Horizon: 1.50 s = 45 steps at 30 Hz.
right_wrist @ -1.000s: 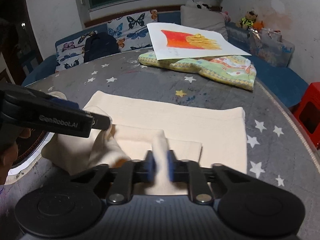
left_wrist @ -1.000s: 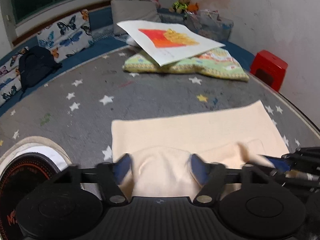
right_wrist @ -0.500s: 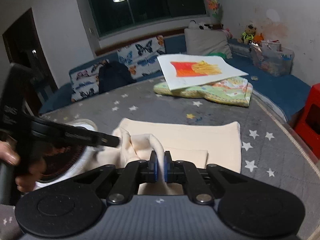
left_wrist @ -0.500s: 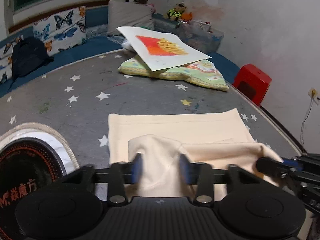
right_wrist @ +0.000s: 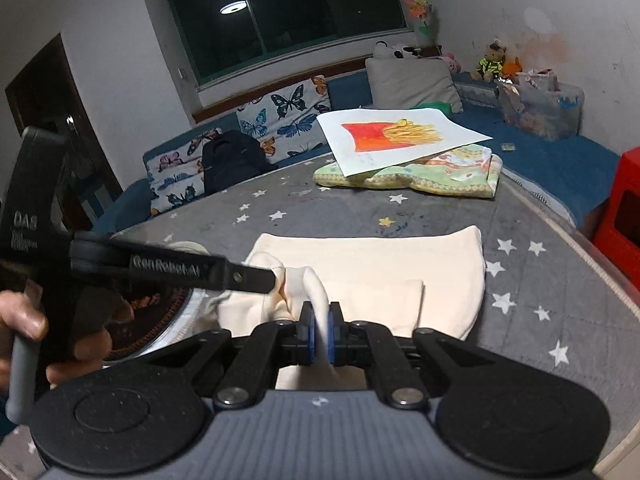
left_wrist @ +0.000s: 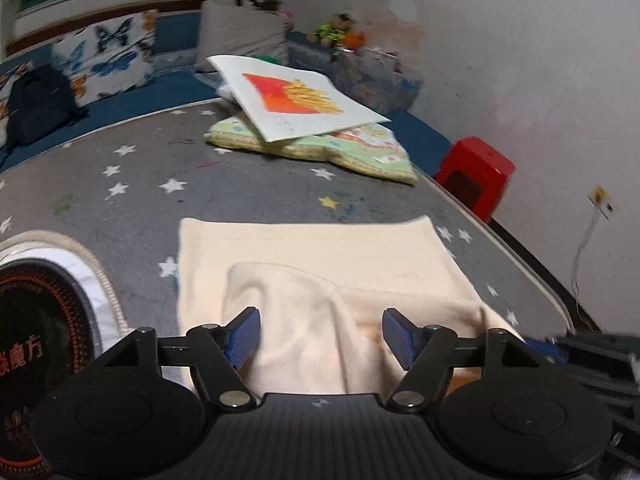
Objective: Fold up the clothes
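Observation:
A cream garment (left_wrist: 320,256) lies partly folded on the grey star-patterned table (left_wrist: 240,196); its near edge is lifted off the surface. My left gripper (left_wrist: 320,334) is open, its blue pads on either side of a raised bunch of the cloth. My right gripper (right_wrist: 319,330) is shut on a fold of the garment's (right_wrist: 372,260) near edge and holds it up. The left gripper also shows in the right wrist view (right_wrist: 256,278), its tip at the cloth, held by a hand.
A green patterned cushion (left_wrist: 352,152) under a fries picture board (left_wrist: 296,100) lies at the table's far side. A round black mat (left_wrist: 36,320) sits at the near left. A red stool (left_wrist: 476,172) stands beyond the right edge. A sofa with a black backpack (right_wrist: 232,160) is behind.
My left gripper closed in on the bunched cloth, then opened wide again. Both grippers rose, lifting the garment's near edge. The right gripper stayed shut on its fold.

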Tool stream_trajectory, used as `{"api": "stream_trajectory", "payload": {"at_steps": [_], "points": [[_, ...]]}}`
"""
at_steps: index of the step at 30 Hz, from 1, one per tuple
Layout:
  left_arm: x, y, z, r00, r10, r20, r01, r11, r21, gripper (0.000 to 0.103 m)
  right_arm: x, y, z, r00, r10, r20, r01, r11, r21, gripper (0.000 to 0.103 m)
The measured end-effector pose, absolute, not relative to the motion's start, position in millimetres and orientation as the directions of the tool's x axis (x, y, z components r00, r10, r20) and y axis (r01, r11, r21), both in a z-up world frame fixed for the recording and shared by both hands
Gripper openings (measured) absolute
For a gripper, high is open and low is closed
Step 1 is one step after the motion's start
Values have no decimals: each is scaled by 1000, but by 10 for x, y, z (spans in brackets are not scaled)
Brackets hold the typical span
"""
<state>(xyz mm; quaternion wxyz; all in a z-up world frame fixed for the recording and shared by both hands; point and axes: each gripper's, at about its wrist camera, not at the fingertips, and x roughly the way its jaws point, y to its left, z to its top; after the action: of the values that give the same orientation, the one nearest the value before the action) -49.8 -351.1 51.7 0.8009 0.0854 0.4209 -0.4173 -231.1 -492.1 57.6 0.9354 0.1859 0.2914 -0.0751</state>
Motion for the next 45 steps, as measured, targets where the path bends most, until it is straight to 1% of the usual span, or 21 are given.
{"api": "stream_trajectory", "payload": {"at_steps": [2, 4, 6, 7, 9, 11, 14, 17, 21, 22, 25, 27, 29, 31, 35, 40, 43, 45], "points": [[-538, -3530, 461, 286, -592, -754, 747, 630, -212, 69, -2347, -4909, 599, 826, -23, -563, 245, 915, 322, 5], [-577, -3549, 405, 274, -587, -762, 753, 624, -209, 60, -2397, -4875, 628, 832, -18, -554, 238, 914, 328, 5], [-603, -3524, 371, 269, -583, -767, 755, 622, -207, 38, -2456, -4838, 660, 838, -18, -545, 233, 915, 329, 5], [-597, -3465, 378, 271, -583, -766, 754, 623, -208, 34, -2485, -4825, 679, 841, -19, -540, 233, 915, 331, 5], [-574, -3326, 410, 274, -587, -761, 747, 629, -216, 20, -2519, -4822, 724, 848, -19, -529, 232, 911, 340, 5], [-506, -3134, 492, 292, -592, -751, 729, 646, -227, 12, -2527, -4825, 803, 860, -15, -511, 228, 905, 358, 5], [-356, -2795, 667, 343, -596, -726, 688, 686, -238, 9, -2443, -4811, 956, 878, 0, -478, 206, 902, 379, 5], [-206, -2455, 843, 394, -596, -699, 645, 722, -251, 8, -2202, -4789, 1140, 894, 33, -446, 170, 898, 406, 5], [-5, -2002, 1077, 461, -589, -663, 585, 764, -272, 8, -1874, -4687, 1386, 912, 66, -405, 122, 899, 420, 5], [-7, -1988, 1082, 454, -598, -661, 586, 759, -284, 10, -1824, -4642, 1446, 917, 74, -393, 107, 901, 419, 5], [-22, -1997, 1053, 412, -631, -657, 592, 734, -333, 22, -1824, -4448, 1598, 929, 101, -357, 50, 919, 391, 5], [-51, -2069, 971, 365, -658, -659, 599, 707, -375, 41, -1903, -4357, 1650, 934, 115, -340, 25, 924, 381, 5], [-100, -2166, 876, 330, -672, -663, 609, 688, -394, 49, -2077, -4323, 1628, 932, 119, -341, 18, 927, 374, 5], [-130, -2248, 792, 307, -669, -677, 613, 683, -397, 49, -2339, -4302, 1565, 927, 97, -362, 39, 936, 351, 5], [-133, -2402, 644, 289, -652, -701, 605, 692, -395, 53, -2776, -4420, 1385, 905, 13, -424, 146, 929, 341, 5], [-168, -2598, 533, 294, -627, -722, 616, 701, -359, 59, -3264, -4777, 1161, 865, -135, -484, 336, 872, 357, 5], [-210, -2764, 458, 303, -602, -739, 633, 706, -316, 62, -3310, -4865, 961, 825, -153, -544, 387, 854, 347, 5], [-234, -2874, 411, 300, -594, -746, 643, 704, -302, 68, -3318, -4887, 866, 820, -138, -556, 389, 847, 362, 5]]}}
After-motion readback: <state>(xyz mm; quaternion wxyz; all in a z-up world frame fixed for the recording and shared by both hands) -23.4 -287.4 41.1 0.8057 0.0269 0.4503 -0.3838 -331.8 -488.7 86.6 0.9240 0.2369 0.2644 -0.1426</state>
